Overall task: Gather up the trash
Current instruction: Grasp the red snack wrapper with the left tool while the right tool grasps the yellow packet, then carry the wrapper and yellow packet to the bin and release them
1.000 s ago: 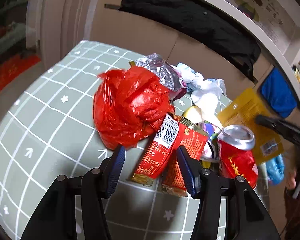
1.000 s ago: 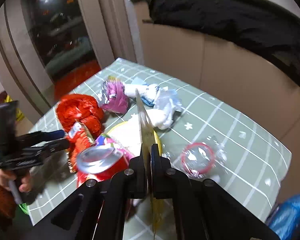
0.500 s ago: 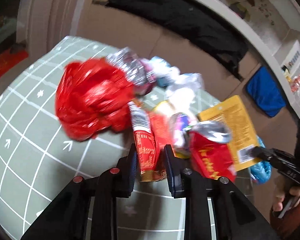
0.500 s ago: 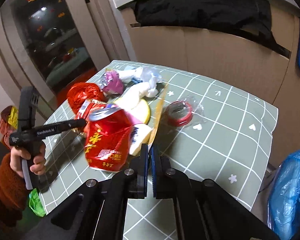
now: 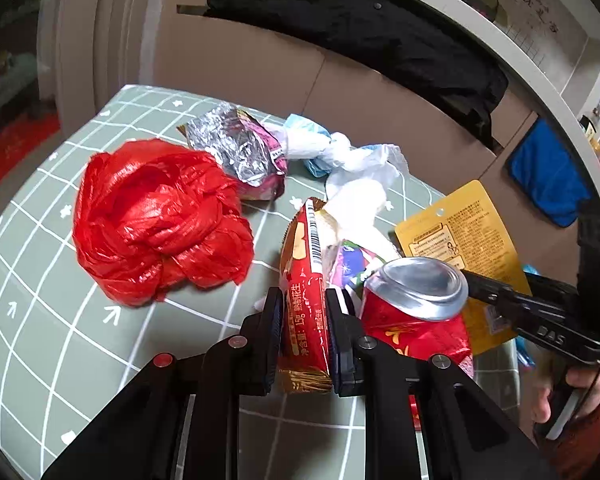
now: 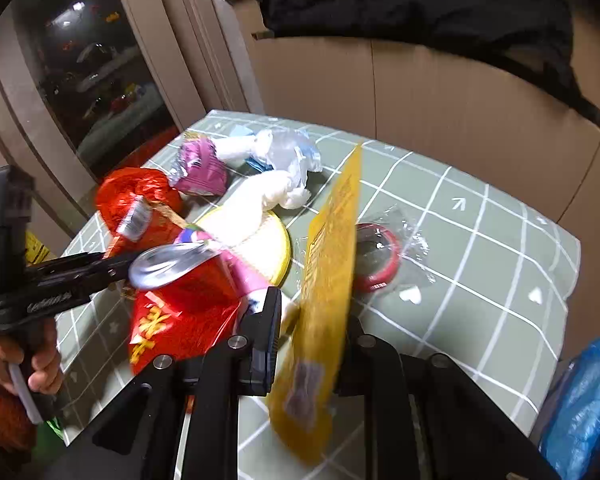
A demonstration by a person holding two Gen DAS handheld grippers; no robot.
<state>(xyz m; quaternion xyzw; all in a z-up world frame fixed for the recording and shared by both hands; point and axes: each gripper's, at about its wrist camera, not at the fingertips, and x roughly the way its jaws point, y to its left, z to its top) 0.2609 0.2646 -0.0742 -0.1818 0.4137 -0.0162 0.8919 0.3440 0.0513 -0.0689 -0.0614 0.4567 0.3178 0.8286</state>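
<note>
One red snack wrapper [image 5: 306, 304], flat crinkly foil with a barcode strip and gold crimped end, stands on edge, clamped between the left gripper [image 5: 303, 334] fingers, above the table [image 5: 40, 320]. One yellow pouch [image 6: 328, 280], flat glossy card-like plastic with print and a hang hole, sits tilted between the right gripper [image 6: 310, 328] fingers; those fingers stand apart, pouch blurred, so real contact can't be judged.

Landmark: red can [image 5: 416, 312], one, crushed aluminium, silver domed top, just right of the wrapper and touching the left gripper's right finger. In the right wrist view the can [image 6: 184, 300] is left of the pouch.

Left of the can, past the wrapper: one red bag [image 5: 156, 220], thin crumpled plastic, balled up, lying on the table. Behind the can: one white wad [image 5: 360, 200], soft tissue-like, one clear-and-blue film bag [image 5: 340, 152], and one silver foil packet [image 5: 236, 148], wrinkled, purple outside. Under the wad, one round yellow-rimmed lid [image 6: 268, 244]. Right of the can, beyond the pouch: one red tape roll [image 6: 376, 256] in clear wrap.

Table cloth is grey-green, white grid with arrows, stars and hearts. One blue bag [image 6: 584, 408] hangs off the table's right edge.
</note>
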